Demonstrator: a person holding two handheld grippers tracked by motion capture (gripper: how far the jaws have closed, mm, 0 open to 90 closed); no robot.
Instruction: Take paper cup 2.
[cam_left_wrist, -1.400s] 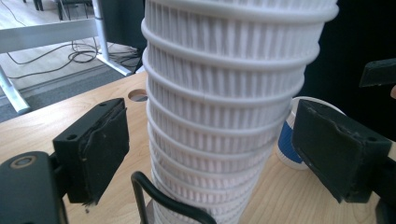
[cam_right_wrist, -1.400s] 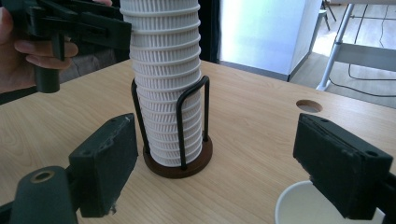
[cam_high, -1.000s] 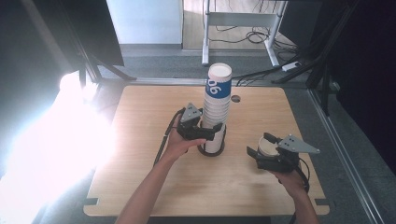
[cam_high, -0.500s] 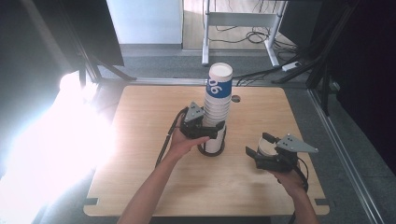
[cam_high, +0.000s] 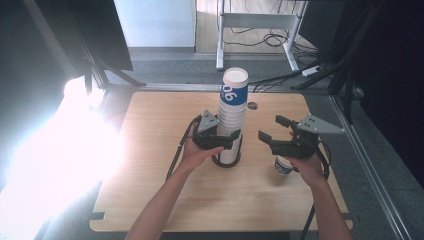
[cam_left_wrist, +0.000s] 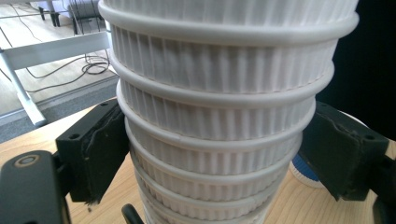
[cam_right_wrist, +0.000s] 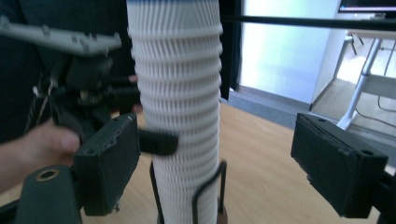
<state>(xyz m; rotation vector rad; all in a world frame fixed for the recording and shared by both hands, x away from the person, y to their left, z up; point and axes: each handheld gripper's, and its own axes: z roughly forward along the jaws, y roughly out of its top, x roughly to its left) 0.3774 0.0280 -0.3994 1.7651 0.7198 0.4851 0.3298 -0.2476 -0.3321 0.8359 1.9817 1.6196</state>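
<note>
the left gripper (cam_high: 235, 142) clamps the cup stack (cam_high: 232, 112), upright in a wire holder (cam_high: 226, 161) mid-table (cam_high: 150, 200), jaws just closing. the right gripper (cam_high: 274, 129), open and empty, hangs beside it above a single cup (cam_high: 283, 166).

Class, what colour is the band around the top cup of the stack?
Blue with white numerals, on the top cup; clearest in the high view.

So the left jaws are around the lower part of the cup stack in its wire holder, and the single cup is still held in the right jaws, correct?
Not quite. The left gripper does have its jaws around the lower part of the cup stack in the wire holder, but the right gripper holds nothing: its jaws stand open, lifted above the single cup, which sits on the table. The high view shows it.
</note>
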